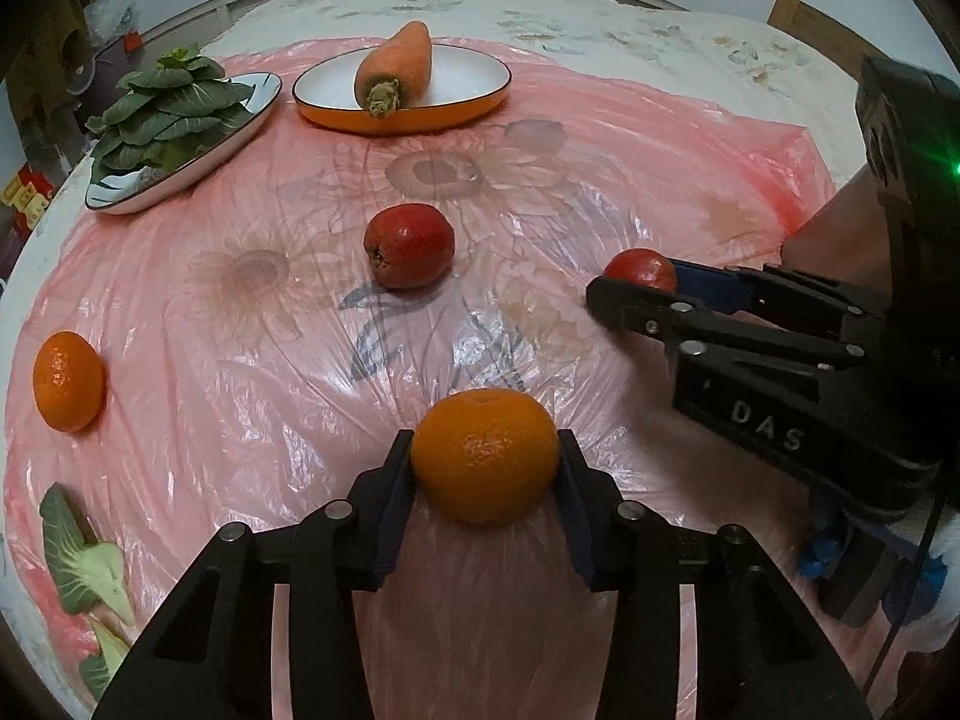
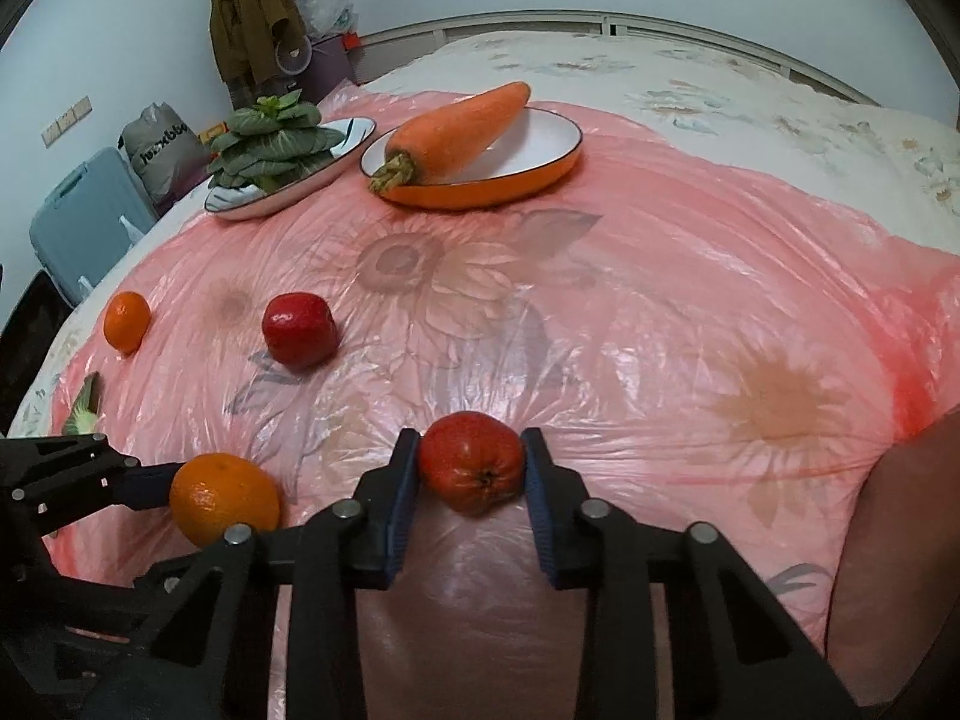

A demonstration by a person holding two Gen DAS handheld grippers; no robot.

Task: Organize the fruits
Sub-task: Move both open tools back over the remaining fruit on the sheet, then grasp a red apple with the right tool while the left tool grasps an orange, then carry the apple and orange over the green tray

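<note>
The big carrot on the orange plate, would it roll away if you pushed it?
Probably a little: the carrot looks round and tapered, so it would likely curve. The orange plate has a raised rim that may stop it. It looks stiff, not floppy.

you have a thin pink plastic sheet (image 2: 690, 252), glossy and crinkled, over printed floral cloth. your left gripper (image 1: 485, 456) and right gripper (image 2: 471, 468) are matt black plastic with bright metal pins; finger pads (image 2: 401, 498) ribbed blue. held orange (image 1: 485, 456): dimpled, slightly shiny peel. held red fruit (image 2: 471, 468): smooth, glossy skin. orange dish (image 2: 540, 138): glazed, glossy ceramic look. carrot (image 2: 456, 126): matt, rough. leafy greens (image 1: 168, 108): matt, veined.
</note>
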